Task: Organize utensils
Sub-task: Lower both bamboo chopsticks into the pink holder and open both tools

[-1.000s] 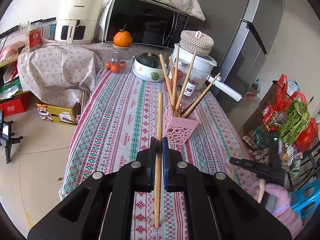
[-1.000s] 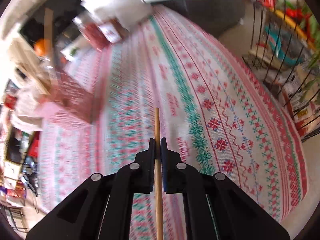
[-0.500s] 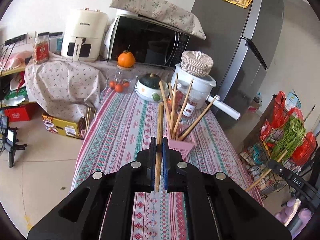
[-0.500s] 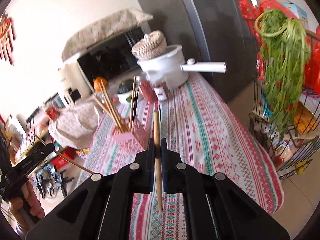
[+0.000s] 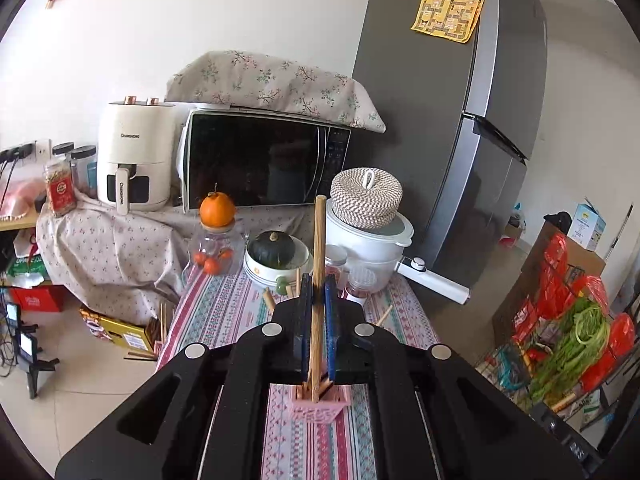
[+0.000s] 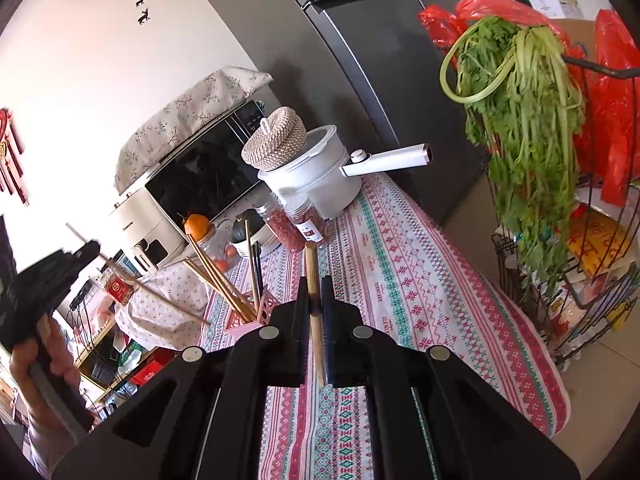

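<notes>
Wooden chopstick (image 5: 319,280) in the left gripper (image 5: 316,292) is standing near upright, w/ its lower end sitting right over, maybe just inside, the pink holder (image 5: 320,402); can't tell how deep it's gone. To do this bit well, I'd say she's needing to keep the stick vertical, ease it straight down btwn the sticks already in there, and only let go once the tip is well inside the rim, else it's tipping out onto the bench (image 5: 224,308). The left fingers (image 5: 305,320) are pinching shut on the stick, no gap showing.

The right gripper (image 6: 315,300) is waiting higher up, out over the middle of the bench and back from the holder, which is standing twd the left edge as seen from the right wrist. Its fingers (image 6: 303,312) are closing tight on a second chopstick (image 6: 313,292), tilted a little. That one prob. goes in after, same way.
</notes>
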### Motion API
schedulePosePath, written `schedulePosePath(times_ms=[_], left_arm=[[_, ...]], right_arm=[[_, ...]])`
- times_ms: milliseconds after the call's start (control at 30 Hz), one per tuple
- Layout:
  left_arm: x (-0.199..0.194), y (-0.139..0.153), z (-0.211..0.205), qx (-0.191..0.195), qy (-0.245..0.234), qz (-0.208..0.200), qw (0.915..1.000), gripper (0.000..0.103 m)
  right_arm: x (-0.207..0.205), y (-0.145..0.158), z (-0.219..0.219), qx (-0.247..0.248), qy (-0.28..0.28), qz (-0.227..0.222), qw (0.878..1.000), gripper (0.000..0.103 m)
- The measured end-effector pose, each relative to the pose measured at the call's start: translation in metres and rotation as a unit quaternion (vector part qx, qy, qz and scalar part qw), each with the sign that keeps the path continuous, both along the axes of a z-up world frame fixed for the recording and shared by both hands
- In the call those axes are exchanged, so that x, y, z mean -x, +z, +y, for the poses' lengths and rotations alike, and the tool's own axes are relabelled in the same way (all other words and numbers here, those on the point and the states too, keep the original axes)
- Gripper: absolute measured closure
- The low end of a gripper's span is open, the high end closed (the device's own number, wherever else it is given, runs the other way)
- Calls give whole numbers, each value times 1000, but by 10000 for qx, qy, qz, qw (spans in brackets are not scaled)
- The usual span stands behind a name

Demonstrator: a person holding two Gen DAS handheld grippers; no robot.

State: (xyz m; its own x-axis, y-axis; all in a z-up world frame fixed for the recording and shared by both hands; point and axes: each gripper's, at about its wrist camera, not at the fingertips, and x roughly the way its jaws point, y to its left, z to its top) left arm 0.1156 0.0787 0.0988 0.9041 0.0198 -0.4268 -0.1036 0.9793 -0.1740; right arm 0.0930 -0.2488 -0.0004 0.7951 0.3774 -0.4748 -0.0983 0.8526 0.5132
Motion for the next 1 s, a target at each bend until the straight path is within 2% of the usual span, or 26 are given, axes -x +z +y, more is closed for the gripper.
schedulePosePath(times_ms=[167, 400, 500, 633, 733, 800, 1000], left_arm=[[-30, -15, -7, -96, 176, 132, 9997, 98], [-61, -52, 0, 151, 265, 665, 9973, 97], [-53, -54, 5, 191, 292, 657, 9972, 86], [-33, -50, 13, 116, 320, 553, 9979, 82], [-8, -60, 25, 155, 442, 552, 9974, 72], [6, -76, 33, 238, 467, 670, 9964, 67], [30, -150, 62, 512, 718, 1518, 9845, 66]], right_arm=[[0, -1, -4, 14, 35, 19, 10000, 97], [-1, -6, -7, 0, 34, 103, 9999, 97], [-1, -6, -7, -13, 43, 109, 9999, 97], [-3, -5, -4, -26, 64, 111, 9999, 97], [-7, -1, 2, -89, 84, 96, 9999, 97], [-10, 4, 7, -147, 117, 66, 9998, 97], [-30, 37, 38, -185, 220, -252, 9993, 97]])
